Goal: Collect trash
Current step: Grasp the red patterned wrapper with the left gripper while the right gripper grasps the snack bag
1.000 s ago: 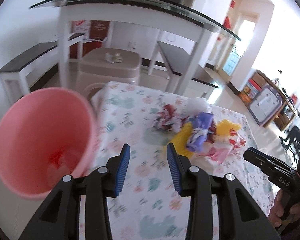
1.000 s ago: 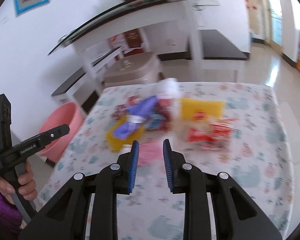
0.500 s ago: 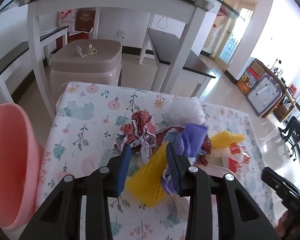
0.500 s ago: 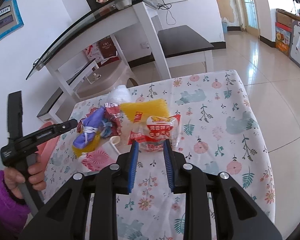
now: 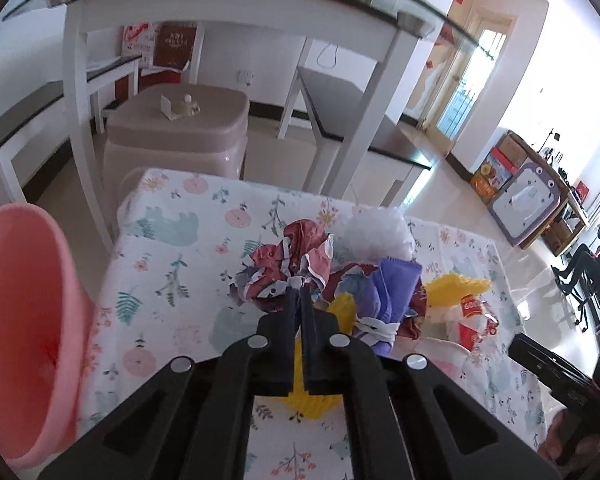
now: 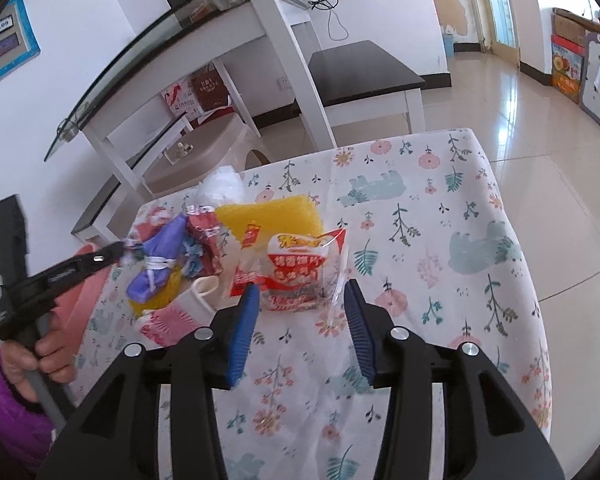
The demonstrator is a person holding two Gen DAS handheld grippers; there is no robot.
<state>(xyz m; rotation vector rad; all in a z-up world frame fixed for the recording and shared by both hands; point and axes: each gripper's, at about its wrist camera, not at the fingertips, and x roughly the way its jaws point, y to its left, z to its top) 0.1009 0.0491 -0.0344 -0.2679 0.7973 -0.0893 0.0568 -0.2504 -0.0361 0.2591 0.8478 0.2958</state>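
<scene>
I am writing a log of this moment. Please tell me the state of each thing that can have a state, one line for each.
left gripper: shut, tips at the crumpled red wrapper; what it pinches is unclear.
right gripper: open, jaws on either side of the clear snack bag.
clear snack bag: lying flat on the tablecloth.
pink bin: open, beside the table.

Both black plastic grippers, left gripper [image 5: 300, 300] and right gripper [image 6: 300, 312], carry silver screws, blue ribbed pads [image 6: 244, 332]; purple sleeve [image 6: 8, 412].
</scene>
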